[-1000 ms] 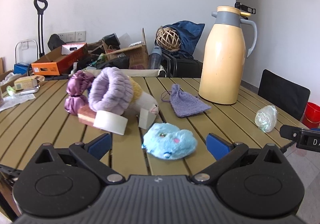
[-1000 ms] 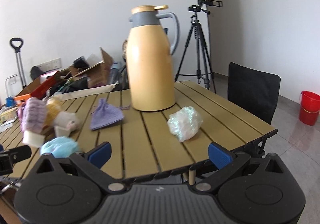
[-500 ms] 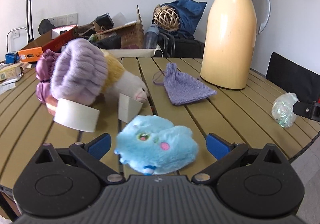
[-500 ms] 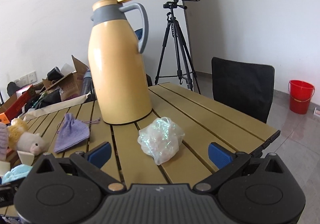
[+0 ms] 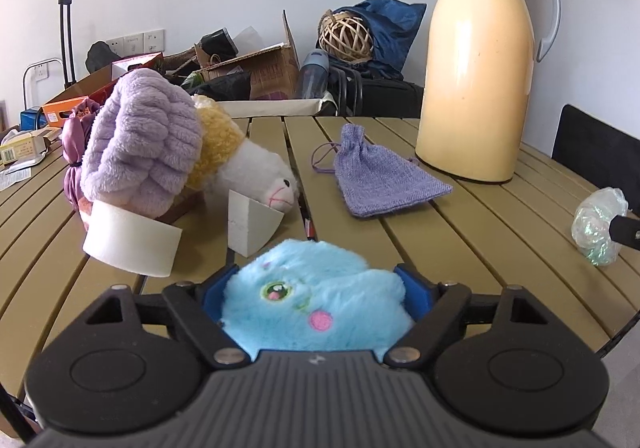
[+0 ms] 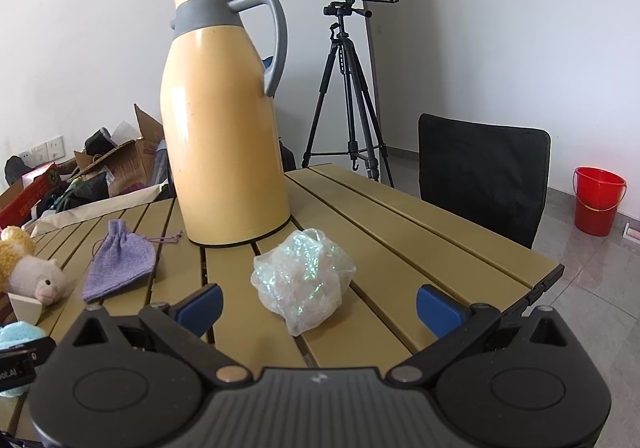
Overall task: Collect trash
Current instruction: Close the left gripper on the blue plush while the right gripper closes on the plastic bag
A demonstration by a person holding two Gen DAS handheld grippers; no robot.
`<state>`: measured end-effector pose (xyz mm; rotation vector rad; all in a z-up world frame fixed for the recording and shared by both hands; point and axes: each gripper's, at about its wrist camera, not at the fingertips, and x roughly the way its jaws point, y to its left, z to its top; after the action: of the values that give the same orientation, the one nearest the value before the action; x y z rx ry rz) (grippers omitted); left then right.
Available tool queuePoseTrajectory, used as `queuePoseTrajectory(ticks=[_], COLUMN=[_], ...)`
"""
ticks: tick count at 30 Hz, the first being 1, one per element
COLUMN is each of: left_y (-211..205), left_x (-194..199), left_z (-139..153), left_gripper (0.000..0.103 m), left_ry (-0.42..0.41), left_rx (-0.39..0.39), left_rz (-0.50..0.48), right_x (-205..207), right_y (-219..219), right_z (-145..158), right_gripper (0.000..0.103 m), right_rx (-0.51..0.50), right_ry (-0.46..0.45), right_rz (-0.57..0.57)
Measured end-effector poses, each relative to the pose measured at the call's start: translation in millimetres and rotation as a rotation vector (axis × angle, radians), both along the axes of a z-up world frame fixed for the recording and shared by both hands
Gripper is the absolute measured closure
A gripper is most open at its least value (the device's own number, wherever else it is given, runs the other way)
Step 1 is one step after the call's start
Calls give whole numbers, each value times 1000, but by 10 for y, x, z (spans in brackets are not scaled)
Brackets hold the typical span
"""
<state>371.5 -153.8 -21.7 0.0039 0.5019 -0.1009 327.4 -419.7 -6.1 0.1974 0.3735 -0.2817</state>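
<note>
Left gripper (image 5: 318, 288): jaws have just been closing, blue pads now pressing both sides of the blue plush toy (image 5: 316, 308) sitting on the slatted surface (image 5: 460, 248). Right gripper (image 6: 320, 302): jaws standing wide, gripping nothing; crumpled iridescent plastic wrap (image 6: 304, 280) lying on the surface just ahead, between the fingertips' lines, untouched. Beyond it, yellow thermos jug (image 6: 226, 119) standing upright; purple drawstring pouch (image 5: 380, 181) lying flat near its base. Left of the pouch, a plush sheep (image 5: 240, 163) is leaning over white foam pieces (image 5: 132, 244).
</note>
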Motion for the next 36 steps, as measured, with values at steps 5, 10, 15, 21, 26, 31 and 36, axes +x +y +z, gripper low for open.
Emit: queuePoseTrajectory(ticks=[5, 10, 15, 21, 26, 31, 36], left_y=[75, 176, 255, 355, 425, 486, 550], left_x=[-58, -144, -236, -319, -413, -468, -527], left_z=[74, 200, 306, 382, 467, 508, 521], left_gripper=[23, 23, 23, 23, 23, 22, 22], left_ry=[-29, -63, -96, -111, -135, -147, -151], left_rx=[-27, -53, -59, -64, -71, -77, -82], left_rz=[12, 27, 22, 24, 23, 25, 27], right_x=[51, 154, 327, 510, 606, 601, 548], right_y=[-12, -12, -79, -69, -70, -20, 19], right_z=[-12, -10, -37, -73, -128, -130, -85], right_gripper=[0, 0, 0, 10, 26, 53, 56], right_rx=[-1, -2, 29, 17, 33, 38, 40], right_ry=[-2, -10, 6, 40, 71, 73, 55], right_rz=[3, -9, -39, -30, -6, 15, 28])
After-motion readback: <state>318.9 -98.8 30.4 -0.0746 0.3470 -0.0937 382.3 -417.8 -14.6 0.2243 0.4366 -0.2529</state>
